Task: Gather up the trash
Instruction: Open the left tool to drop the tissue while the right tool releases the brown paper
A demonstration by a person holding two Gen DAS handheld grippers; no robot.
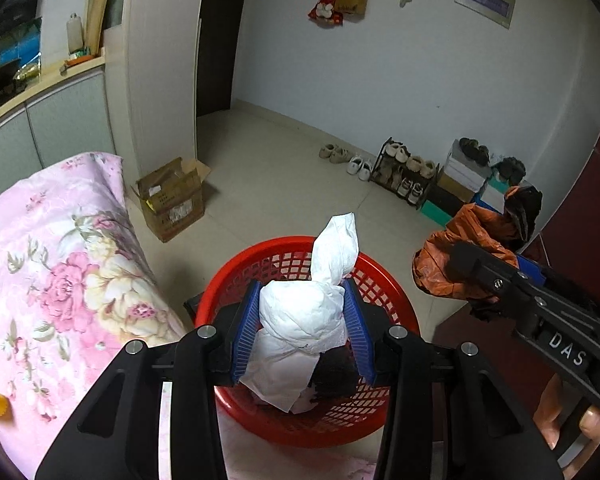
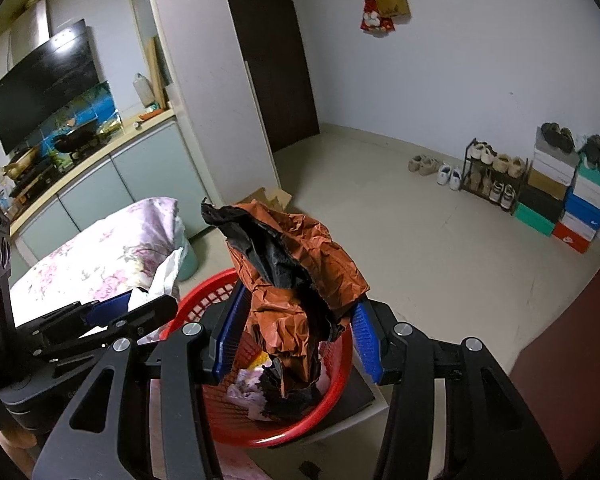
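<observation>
white tissue wad (image 1: 304,316) and crumpled orange-black wrapper (image 2: 296,280) held above red mesh basket (image 1: 384,280).

Shoe rack (image 1: 405,176), cardboard box (image 1: 172,200)

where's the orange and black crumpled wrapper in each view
Left wrist view: the orange and black wrapper is at the right edge, right of the red basket, clamped in the right gripper.
Right wrist view: the wrapper fills the centre, between the blue pads, above the basket.
Shared landmark: the shoe rack by the far wall.
</observation>
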